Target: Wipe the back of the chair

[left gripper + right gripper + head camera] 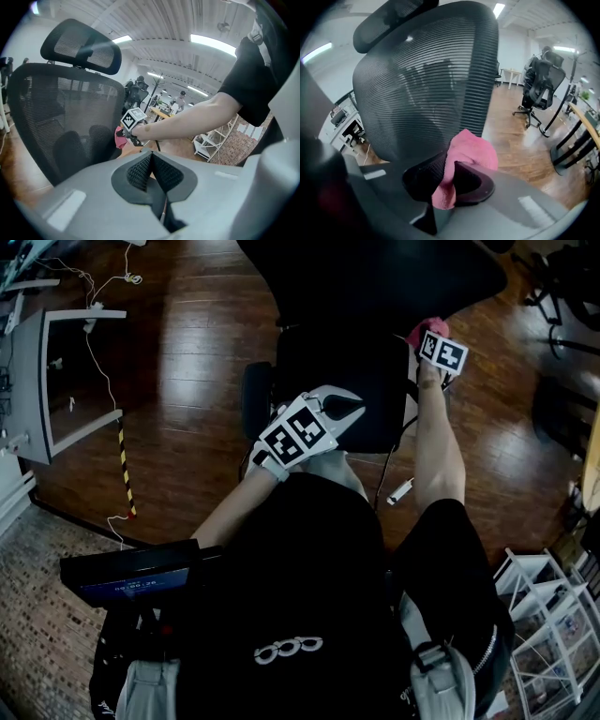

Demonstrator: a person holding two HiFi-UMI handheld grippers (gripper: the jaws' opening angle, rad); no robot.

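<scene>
A black mesh office chair (375, 296) stands in front of me, its mesh backrest (426, 79) and headrest (82, 47) filling both gripper views. My right gripper (422, 334) is shut on a pink cloth (468, 154), which it holds at the lower right side of the backrest. The cloth (414, 332) shows as a pink tip past the marker cube, and it shows small in the left gripper view as the cloth (121, 139). My left gripper (349, 409) hangs over the chair seat (347, 381), shut with nothing between its pads.
Dark wooden floor (187, 381) surrounds the chair. A grey cabinet (42, 381) stands at far left with a white cable and a striped pole (124, 470) near it. A white rack (544, 615) stands at lower right. Other office chairs (541, 89) stand behind.
</scene>
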